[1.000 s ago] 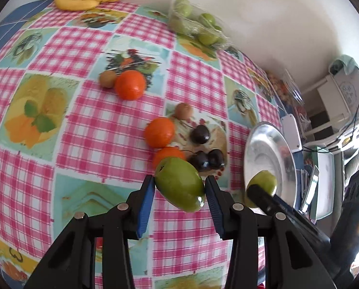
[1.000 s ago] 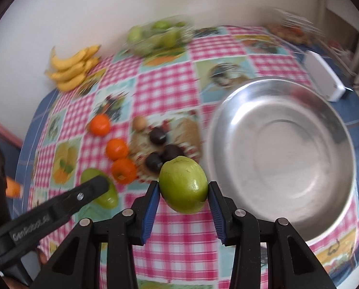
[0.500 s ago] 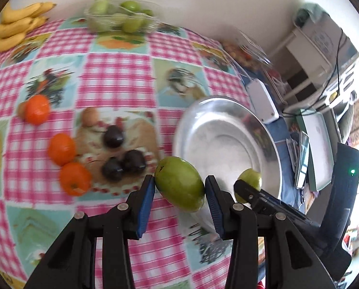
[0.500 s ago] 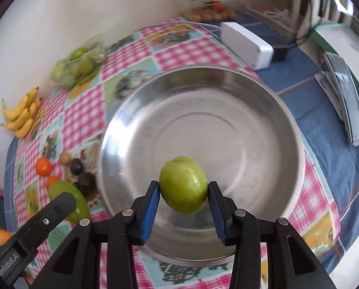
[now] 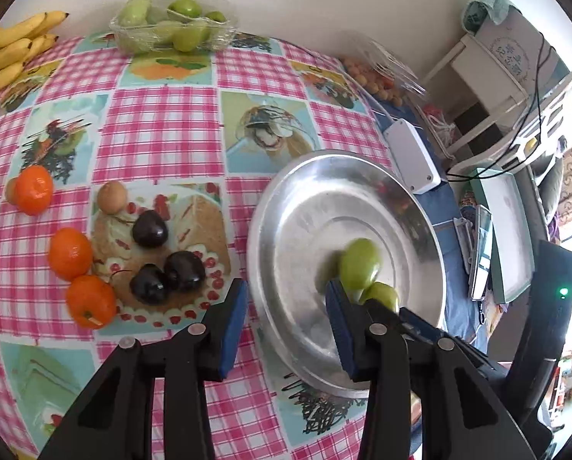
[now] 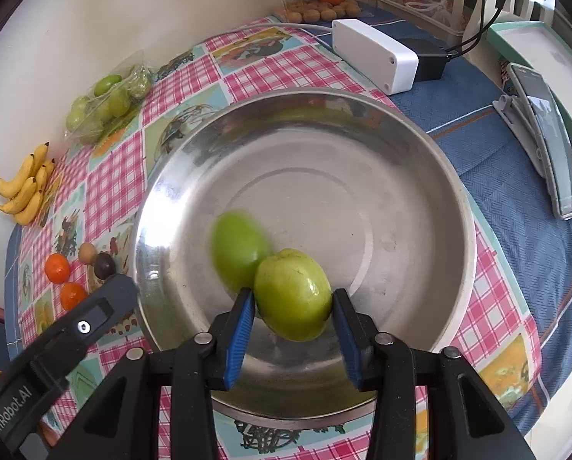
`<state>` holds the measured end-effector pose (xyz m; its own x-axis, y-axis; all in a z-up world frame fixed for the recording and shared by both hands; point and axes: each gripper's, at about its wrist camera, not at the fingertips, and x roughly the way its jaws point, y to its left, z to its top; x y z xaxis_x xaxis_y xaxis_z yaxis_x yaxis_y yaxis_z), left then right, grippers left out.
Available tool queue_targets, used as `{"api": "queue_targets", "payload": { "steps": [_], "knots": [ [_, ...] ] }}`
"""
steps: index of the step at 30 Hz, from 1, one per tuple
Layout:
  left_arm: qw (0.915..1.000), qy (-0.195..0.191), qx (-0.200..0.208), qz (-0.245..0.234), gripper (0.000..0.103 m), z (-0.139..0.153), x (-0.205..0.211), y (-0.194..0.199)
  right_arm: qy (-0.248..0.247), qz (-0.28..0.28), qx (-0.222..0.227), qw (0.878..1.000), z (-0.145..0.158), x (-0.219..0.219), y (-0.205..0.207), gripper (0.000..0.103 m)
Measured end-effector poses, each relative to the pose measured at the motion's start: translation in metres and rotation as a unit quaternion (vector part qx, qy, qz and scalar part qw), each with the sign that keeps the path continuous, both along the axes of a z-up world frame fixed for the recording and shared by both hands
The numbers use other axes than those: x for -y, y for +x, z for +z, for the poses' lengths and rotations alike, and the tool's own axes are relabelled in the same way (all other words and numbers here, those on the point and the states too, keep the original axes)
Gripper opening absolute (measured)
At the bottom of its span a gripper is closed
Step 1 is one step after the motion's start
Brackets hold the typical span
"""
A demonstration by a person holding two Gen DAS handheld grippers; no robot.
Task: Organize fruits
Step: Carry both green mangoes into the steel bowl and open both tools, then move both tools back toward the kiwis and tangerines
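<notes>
The green fruit (image 5: 358, 264) just past the left gripper (image 5: 286, 318) is blurry, and so is the same fruit (image 6: 238, 251) in the right wrist view. The other green fruit (image 5: 381, 296) is partly hidden behind the left gripper's finger. Far off, the bananas (image 5: 9, 53) are cut off by the edge.
</notes>
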<state>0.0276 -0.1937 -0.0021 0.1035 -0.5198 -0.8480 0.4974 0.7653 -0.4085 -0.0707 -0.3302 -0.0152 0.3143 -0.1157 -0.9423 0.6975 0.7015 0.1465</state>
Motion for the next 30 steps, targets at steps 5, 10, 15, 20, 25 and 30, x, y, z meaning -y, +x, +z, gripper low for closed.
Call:
{"api": "queue_targets", "payload": {
  "steps": [5,10,15,20,25,30],
  "knots": [
    [0.9985,0.043,0.016,0.031,0.049,0.004,-0.018,0.007,-0.003,0.002,0.005,1.0,0.003,0.0,-0.001,0.056],
    [0.991,0.105,0.008,0.082,0.062,-0.008,-0.041,0.019,-0.008,0.004,0.008,1.0,0.003,-0.001,0.0,0.077],
    [0.9806,0.152,0.008,0.123,0.079,-0.019,-0.06,0.028,-0.013,0.009,0.006,1.0,0.002,-0.002,0.002,0.087],
    [0.9717,0.178,0.04,0.15,0.095,-0.018,-0.077,0.032,-0.02,0.015,0.01,1.0,0.002,-0.001,0.002,0.099],
    [0.9664,0.186,0.057,0.168,0.099,-0.015,-0.089,0.038,-0.023,0.023,0.019,0.999,0.004,-0.001,0.003,0.103],
    [0.9599,0.201,0.066,0.184,0.099,-0.015,-0.101,0.049,-0.007,0.03,0.039,0.999,0.005,-0.004,0.006,0.103]
  ]
}}
